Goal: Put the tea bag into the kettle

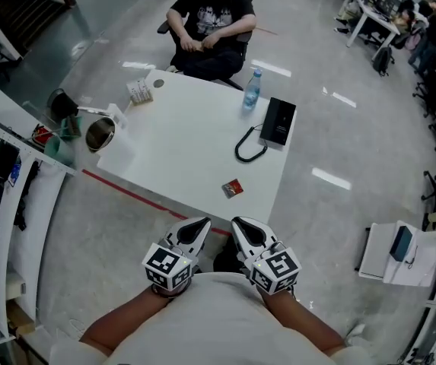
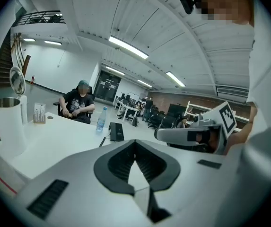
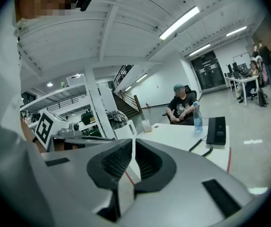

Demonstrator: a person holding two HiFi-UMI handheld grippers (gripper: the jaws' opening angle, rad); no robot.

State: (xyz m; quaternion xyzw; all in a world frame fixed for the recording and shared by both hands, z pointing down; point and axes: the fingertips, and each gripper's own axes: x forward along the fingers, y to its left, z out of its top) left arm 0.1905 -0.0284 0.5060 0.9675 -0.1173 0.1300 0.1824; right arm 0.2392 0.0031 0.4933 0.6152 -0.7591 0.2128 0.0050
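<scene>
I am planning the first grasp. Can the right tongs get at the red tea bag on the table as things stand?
Probably yes. The tea bag lies alone near the table's near edge, ahead of the right tongs, with nothing between. They are shut and must open first.

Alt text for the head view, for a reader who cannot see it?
The left tool and the right tool, both shut and empty, hover short of a white table. A red tea bag lies near its front edge; an open steel kettle stands at its left corner.
</scene>
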